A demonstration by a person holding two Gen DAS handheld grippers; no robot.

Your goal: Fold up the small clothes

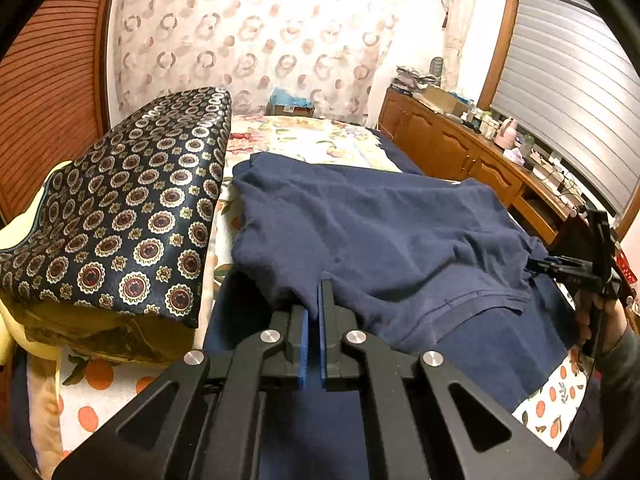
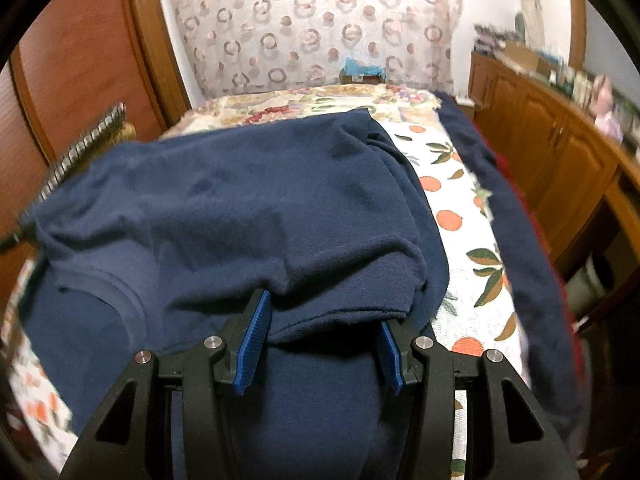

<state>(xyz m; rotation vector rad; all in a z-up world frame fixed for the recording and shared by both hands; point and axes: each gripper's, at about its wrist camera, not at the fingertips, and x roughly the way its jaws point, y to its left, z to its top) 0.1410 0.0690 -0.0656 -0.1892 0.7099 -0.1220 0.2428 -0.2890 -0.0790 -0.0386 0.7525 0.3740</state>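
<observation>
Both my claws at the near hem of a navy T-shirt spread on a bed.

The bed (image 2: 452,216), under an orange-print sheet, fills the room's middle, with a circle-patterned curtain (image 1: 256,36) behind it and a wooden cabinet (image 1: 448,144) along its right side. A pillow (image 1: 120,216) in a dark medallion-print cover lies at the left edge. The navy T-shirt (image 1: 360,220) lies rumpled across the middle of the sheet, its near hem raised. My left claw (image 1: 313,300) is closed tight, the blue pads pinching a fold of that hem. My right claw (image 2: 324,320) stands about half open with the hem bunched between its pads (image 2: 256,332); I cannot tell whether they press it. A hand (image 1: 608,320) grips the right tool's handle.
</observation>
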